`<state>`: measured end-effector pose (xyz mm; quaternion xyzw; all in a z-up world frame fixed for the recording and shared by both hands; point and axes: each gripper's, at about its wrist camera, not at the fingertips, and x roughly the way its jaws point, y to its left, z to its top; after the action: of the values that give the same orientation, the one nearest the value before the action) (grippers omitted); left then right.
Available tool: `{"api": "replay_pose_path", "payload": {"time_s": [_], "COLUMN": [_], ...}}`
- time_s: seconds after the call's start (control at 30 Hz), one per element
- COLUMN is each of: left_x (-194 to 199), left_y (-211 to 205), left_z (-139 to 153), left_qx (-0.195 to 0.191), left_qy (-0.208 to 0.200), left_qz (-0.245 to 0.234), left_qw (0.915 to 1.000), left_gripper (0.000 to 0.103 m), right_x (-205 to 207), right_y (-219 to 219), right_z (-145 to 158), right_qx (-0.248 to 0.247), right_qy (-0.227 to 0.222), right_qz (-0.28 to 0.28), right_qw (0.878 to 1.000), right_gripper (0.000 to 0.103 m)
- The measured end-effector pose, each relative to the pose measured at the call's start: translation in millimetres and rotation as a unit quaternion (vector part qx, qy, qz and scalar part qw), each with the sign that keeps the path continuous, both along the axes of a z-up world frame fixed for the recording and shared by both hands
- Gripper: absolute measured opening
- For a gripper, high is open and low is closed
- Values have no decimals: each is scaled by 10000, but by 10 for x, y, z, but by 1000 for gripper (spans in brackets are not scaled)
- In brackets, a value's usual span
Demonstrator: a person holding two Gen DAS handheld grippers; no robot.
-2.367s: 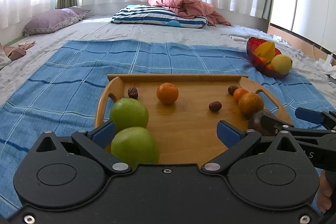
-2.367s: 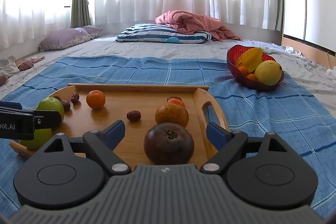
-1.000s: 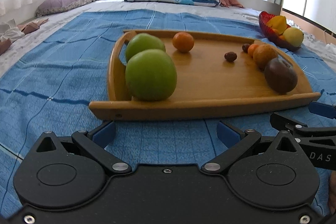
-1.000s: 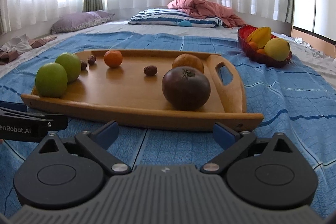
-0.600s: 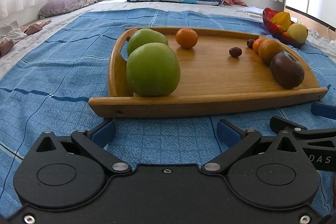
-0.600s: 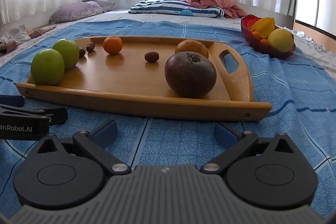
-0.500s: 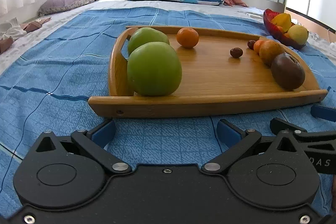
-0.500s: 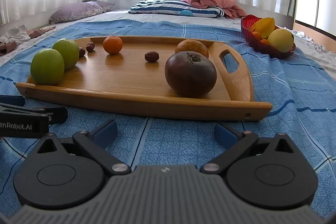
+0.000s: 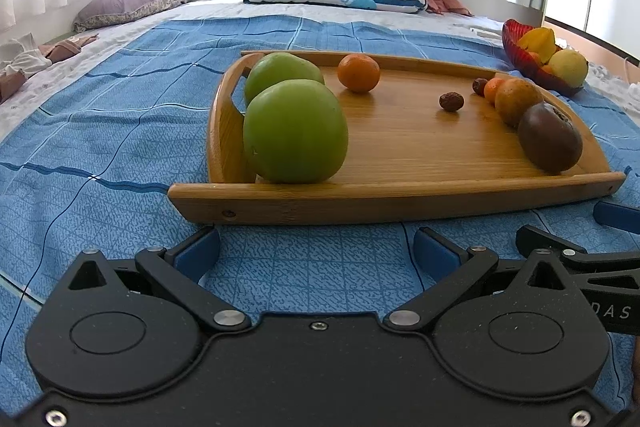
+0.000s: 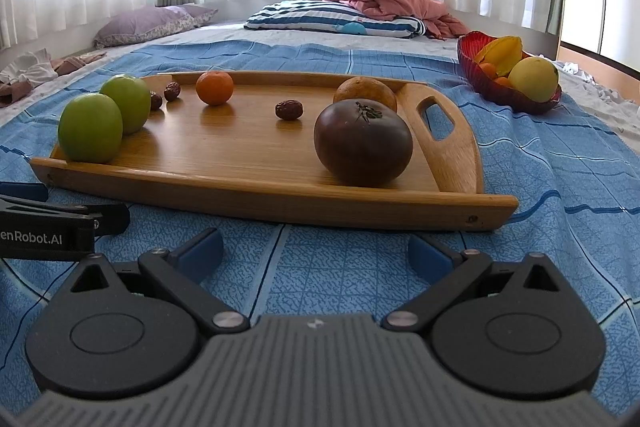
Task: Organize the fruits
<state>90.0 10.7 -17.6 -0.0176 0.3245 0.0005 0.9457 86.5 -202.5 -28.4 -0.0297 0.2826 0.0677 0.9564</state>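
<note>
Left gripper (image 9: pixel 316 251) and right gripper (image 10: pixel 315 251): both gaping wide, holding nothing, hovering over blue blanket (image 10: pixel 560 163) before wooden tray (image 10: pixel 256 187) carrying fruits

Tray (image 9: pixel 400 203): wooden, on blue checked cloth (image 9: pixel 100 131)
Near fruit: two green apples (image 9: pixel 295 131), left end
Left gripper (image 9: pixel 316 251): jaws apart, just before tray
</note>
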Motion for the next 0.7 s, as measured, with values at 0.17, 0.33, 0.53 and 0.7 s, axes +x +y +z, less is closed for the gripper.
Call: {"api": "replay_pose_path", "payload": {"time_s": [0.17,0.33,0.53,0.7], "left_x": [-10,-9,-11,-10], "left_y": [-3,-3,-2,-6], "left_z": [-2,-5,-6,-2], "left_qx": [-5,-6,3,13], "left_qy": [-21,-23,-22,-26], "left_qz": [2,1,2,4], "left_qw": [10000,10000,10000,10000], "left_gripper": [103,103,103,103], "right_x": [0,-1,0,-3], "right_y": [0,0,0,4], "right_z": [1,0,-1,-4], "right_qx": [-3,-5,-4,-6], "right_qy": [-2,-4,-4,-5], "right_qz": [-1,-1,-1,-1], "right_qw": [10000,10000,10000,10000], "right_gripper": [103,103,103,103]}}
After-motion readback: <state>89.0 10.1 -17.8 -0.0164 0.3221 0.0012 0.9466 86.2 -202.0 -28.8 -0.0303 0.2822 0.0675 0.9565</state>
